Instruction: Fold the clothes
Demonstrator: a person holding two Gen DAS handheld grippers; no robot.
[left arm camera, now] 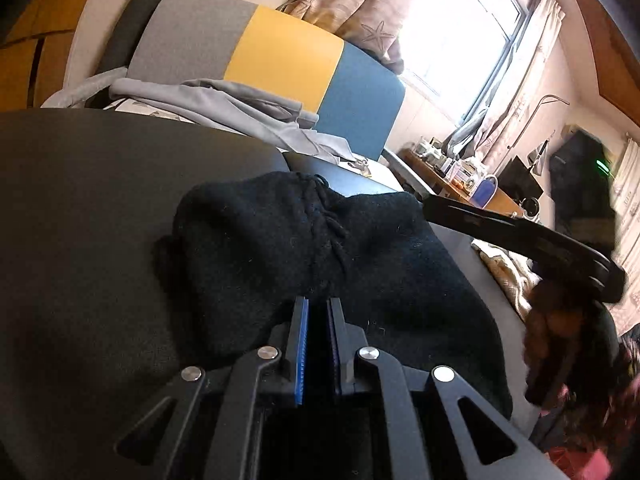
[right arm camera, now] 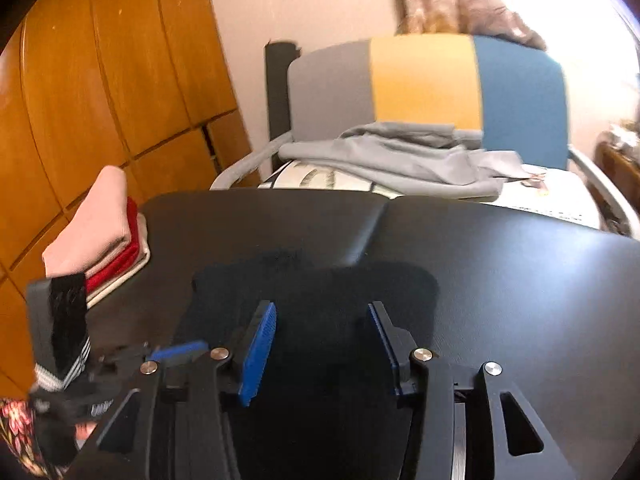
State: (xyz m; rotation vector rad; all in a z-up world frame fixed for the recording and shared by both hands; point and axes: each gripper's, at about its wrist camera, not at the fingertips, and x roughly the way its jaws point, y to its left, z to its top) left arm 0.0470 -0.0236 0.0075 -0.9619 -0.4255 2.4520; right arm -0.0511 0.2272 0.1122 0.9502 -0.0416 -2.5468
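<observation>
I have the left gripper clenched on a pinch of the black knit garment, low in the middle of the left view; the cloth puckers into a ridge running up from the blue pads. The garment lies bunched on the black table, filling the centre of that frame. In the right view my right gripper is released, its blue pads spread wide with nothing between them, poised above the same dark garment, which reads there as a flat dark patch at lower centre on the table.

At the left edge of the right view a stack of folded clothes, pink over red over cream, sits at the table's edge, so I judge part of the job is done. The black piece looks mid-fold: gathered, not yet squared or stacked. On the chair in the upper middle, a grey garment lies loosely heaped, and I take it as waiting to be folded.
</observation>
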